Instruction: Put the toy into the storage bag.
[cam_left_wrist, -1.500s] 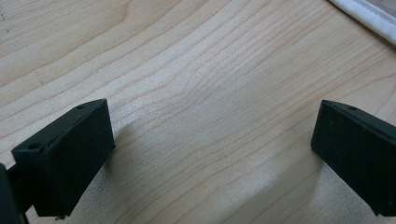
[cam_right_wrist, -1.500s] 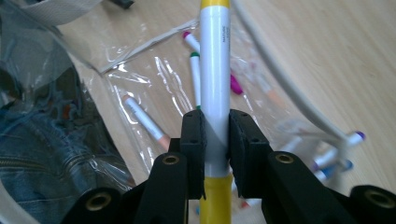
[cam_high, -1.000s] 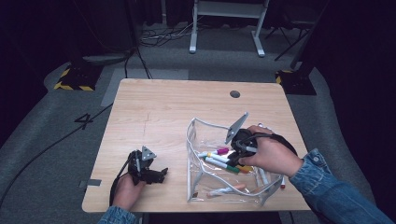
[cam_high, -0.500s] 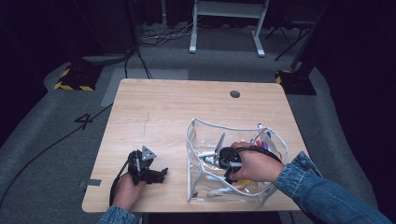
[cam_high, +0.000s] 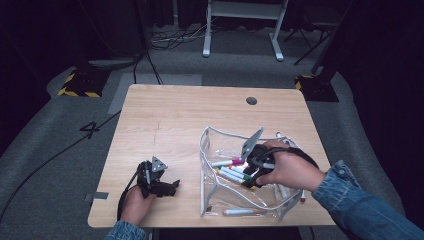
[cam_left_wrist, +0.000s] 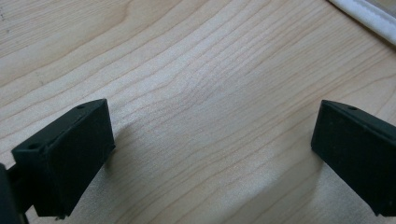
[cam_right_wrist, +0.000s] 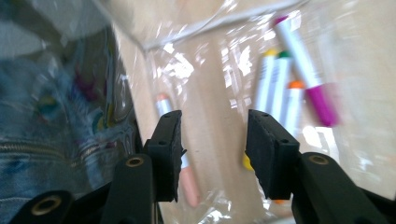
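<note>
Wooden surface (cam_high: 190, 120), high view: the right gripper (cam_high: 248, 167) has come back over the markers (cam_high: 232, 172) inside the clear pouch (cam_high: 210, 150); the left gripper (cam_high: 167, 187) rests apart.

Left gripper view: jaws wide, bare wood between.

Right gripper view: jaws have just been opening, nothing between them; markers (cam_right_wrist: 285, 88) lie loose beyond, seemingly a drop into the pouch (cam_right_wrist: 187, 42).

Clear pouch (cam_high: 220, 200) with white trim; white markers (cam_high: 232, 174), caps magenta, orange, green, yellow; pale wood-grain counter (cam_high: 180, 120); black jaws.
</note>
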